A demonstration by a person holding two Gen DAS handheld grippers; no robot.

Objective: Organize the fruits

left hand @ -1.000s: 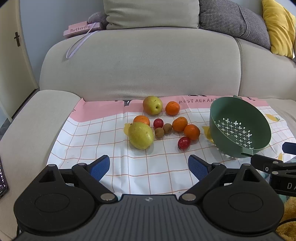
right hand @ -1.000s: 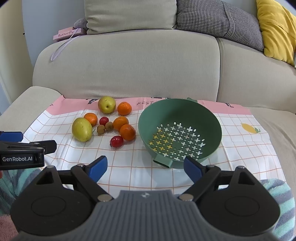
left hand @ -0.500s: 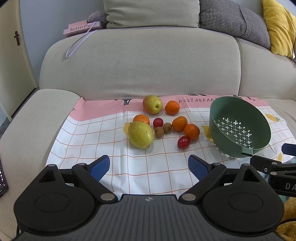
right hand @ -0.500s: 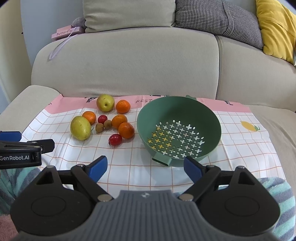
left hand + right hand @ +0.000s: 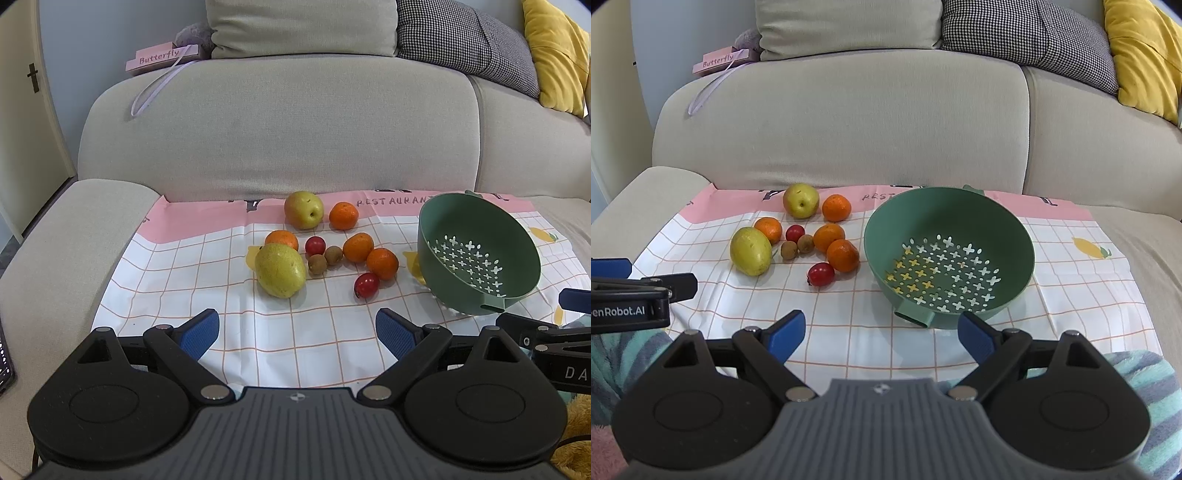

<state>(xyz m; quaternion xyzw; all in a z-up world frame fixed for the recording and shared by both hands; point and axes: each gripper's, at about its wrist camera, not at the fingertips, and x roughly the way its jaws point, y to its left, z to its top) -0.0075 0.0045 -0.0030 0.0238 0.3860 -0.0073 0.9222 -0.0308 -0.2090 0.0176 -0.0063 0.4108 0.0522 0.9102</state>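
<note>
Fruit lies on a checked cloth point(image 5: 229, 332) spread over a sofa seat: a large yellow-green pear point(image 5: 280, 269) point(image 5: 751, 251), a yellow apple point(image 5: 303, 209) point(image 5: 800, 199), several oranges point(image 5: 382, 263) point(image 5: 843, 254), two red cherry tomatoes point(image 5: 366, 285) point(image 5: 821, 273) and two small brown longans point(image 5: 317, 264). An empty green colander point(image 5: 517, 258) point(image 5: 1015, 236) sits to their right. My left gripper point(image 5: 297, 332) hangs open in front of the fruit, holding nothing. My right gripper point(image 5: 881, 334) hangs open in front of the colander, also empty.
The beige sofa back point(image 5: 280, 125) rises behind the cloth, with cushions on top and a pink "Butterfly" box point(image 5: 162, 59). An armrest point(image 5: 55, 251) bounds the left side. A striped teal fabric point(image 5: 1145, 380) lies under my right gripper.
</note>
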